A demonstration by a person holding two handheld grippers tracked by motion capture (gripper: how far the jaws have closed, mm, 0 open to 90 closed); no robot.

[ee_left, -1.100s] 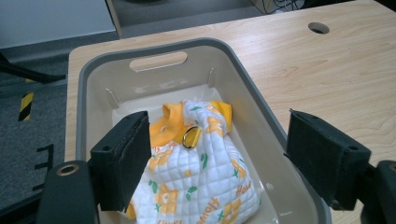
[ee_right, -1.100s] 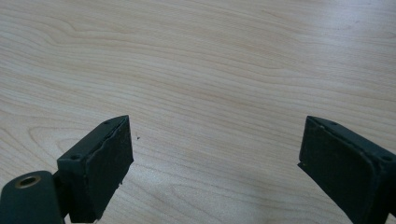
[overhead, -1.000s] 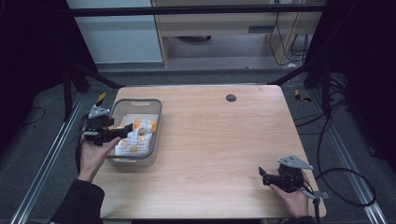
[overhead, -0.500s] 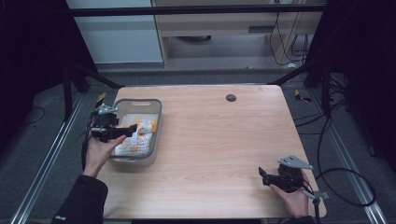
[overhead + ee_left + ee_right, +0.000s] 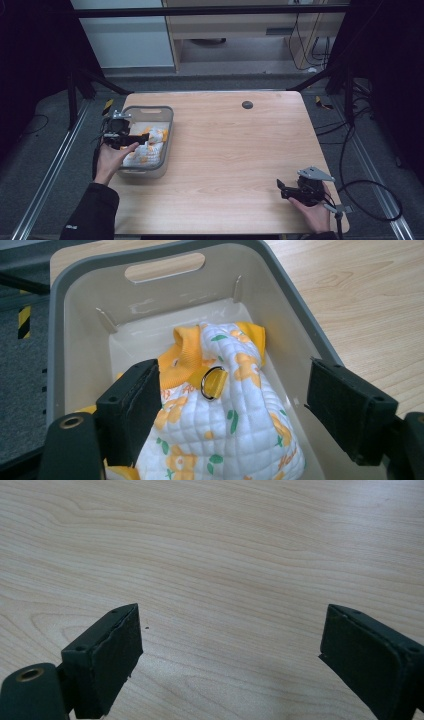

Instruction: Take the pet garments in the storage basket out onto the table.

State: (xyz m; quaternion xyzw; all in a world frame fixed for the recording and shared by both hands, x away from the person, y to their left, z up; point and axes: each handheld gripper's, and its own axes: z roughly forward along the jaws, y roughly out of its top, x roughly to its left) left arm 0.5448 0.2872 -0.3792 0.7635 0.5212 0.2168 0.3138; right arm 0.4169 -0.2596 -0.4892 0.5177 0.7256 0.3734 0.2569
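1. The left gripper (image 5: pixel 232 405) is over the grey bin (image 5: pixel 295 315) at the left side of the wooden table (image 5: pixel 240 150).
2. Its 2 black jaws are wide open. They hold nothing.
3. A white quilted cloth bag (image 5: pixel 225 440) with orange flowers and green leaves sits inside the bin, between the 2 jaws.
4. The left jaw is right up against the bag. The right jaw is apart from it, near the bin's wall.
5. The bag has an orange strap (image 5: pixel 187 357) at the top. A small metal ring (image 5: pixel 214 383) hangs on the strap.
6. In the high view, the left gripper (image 5: pixel 131 141) is at the bin's (image 5: pixel 150 172) left rim, with the bag (image 5: pixel 147 145) lying inside.
7. The right gripper (image 5: pixel 230 655) is near the front right corner of the table, well apart from the bin.
8. Its 2 jaws are wide open too, with only bare wood between them.
9. In the high view, a hand holds the right gripper (image 5: pixel 282 188) low over the table.
10. A small dark round spot (image 5: pixel 247 104) sits near the far edge of the table.
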